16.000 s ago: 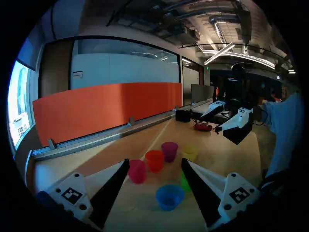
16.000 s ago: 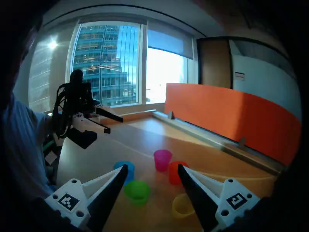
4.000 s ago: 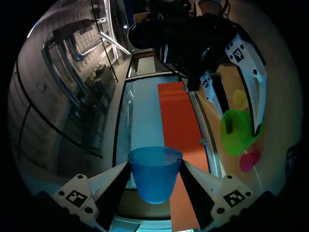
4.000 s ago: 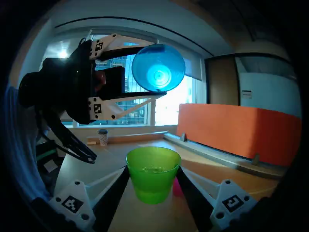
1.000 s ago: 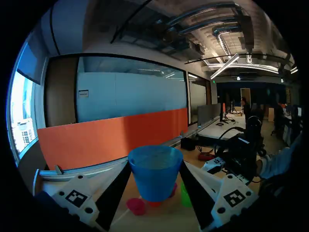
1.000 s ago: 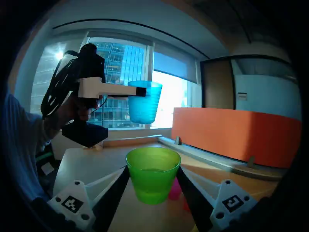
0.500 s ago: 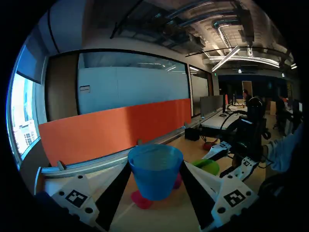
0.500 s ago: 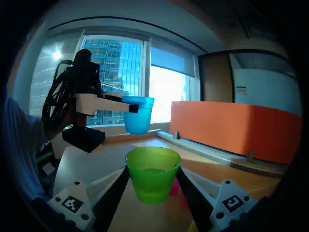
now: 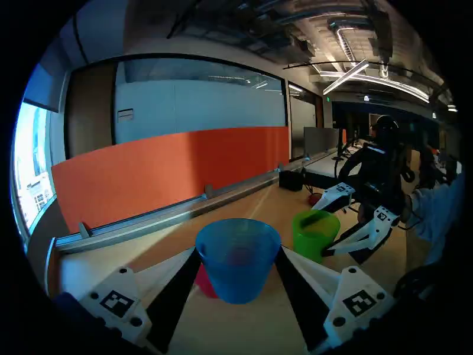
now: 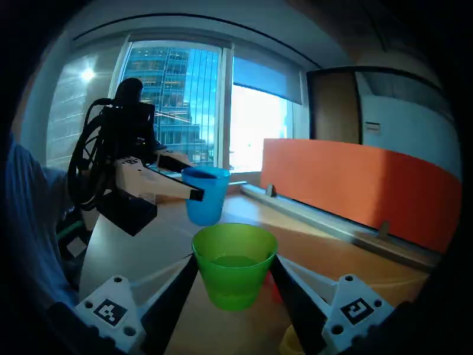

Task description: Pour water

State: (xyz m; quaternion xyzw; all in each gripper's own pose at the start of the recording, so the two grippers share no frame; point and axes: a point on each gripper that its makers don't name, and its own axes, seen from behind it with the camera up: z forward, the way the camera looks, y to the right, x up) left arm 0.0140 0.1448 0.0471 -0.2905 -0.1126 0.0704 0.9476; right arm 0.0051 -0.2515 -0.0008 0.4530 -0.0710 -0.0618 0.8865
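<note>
Both cups sit lower than half a second ago, and the blue one, tipped on its side four seconds ago, is upright again.

Left gripper view, left to right: an orange partition (image 9: 165,171) runs along the far edge of a wooden table (image 9: 260,207). At centre the left gripper (image 9: 236,251) has its two fingers closed against the sides of a blue cup (image 9: 237,260), held upright above the table. A pink cup (image 9: 204,283) peeks out low behind the blue one. Farther right, the right gripper (image 9: 337,228) clasps a green cup (image 9: 315,234), also upright, with a pale sleeve (image 9: 440,213) at the edge.

Right gripper view, left to right: a tall window (image 10: 177,100) shows city towers. The left gripper reaches in from the left with the blue cup, which sits just behind and slightly above the green cup's rim, apart from it. At centre the right gripper's fingers press on both sides of the green cup, and a shallow pool of liquid shows inside. A yellow cup (image 10: 290,343) sits at the bottom edge, and the orange partition lies to the right.
</note>
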